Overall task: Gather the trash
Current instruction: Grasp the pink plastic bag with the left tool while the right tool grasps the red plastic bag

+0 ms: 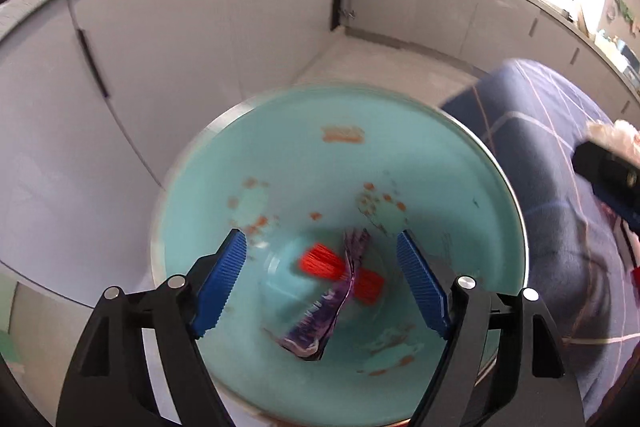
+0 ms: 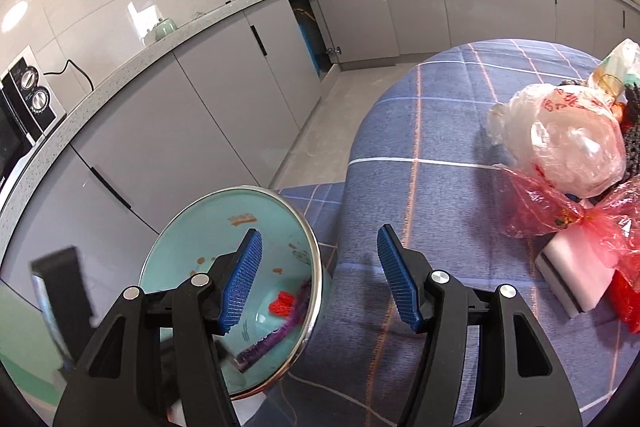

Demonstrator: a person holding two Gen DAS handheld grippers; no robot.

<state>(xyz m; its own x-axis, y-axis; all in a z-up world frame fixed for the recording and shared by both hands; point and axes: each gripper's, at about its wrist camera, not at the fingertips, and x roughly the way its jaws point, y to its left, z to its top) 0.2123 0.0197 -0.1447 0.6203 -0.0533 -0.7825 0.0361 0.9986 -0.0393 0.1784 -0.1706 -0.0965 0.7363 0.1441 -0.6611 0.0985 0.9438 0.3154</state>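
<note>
Left wrist view: left gripper (image 1: 320,281) is held wide and empty over the bin (image 1: 472,187), purple wrapper (image 1: 324,307) lying inside; right gripper (image 2: 318,281) is half open, empty, near light, crinkly, slippery bags (image 2: 568,155) on the table (image 2: 440,131), best pinched at a fold, their far side cut off.

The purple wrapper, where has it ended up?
The purple wrapper lies at the bottom of the teal bin, beside red scraps, below the open left tongs.
</note>
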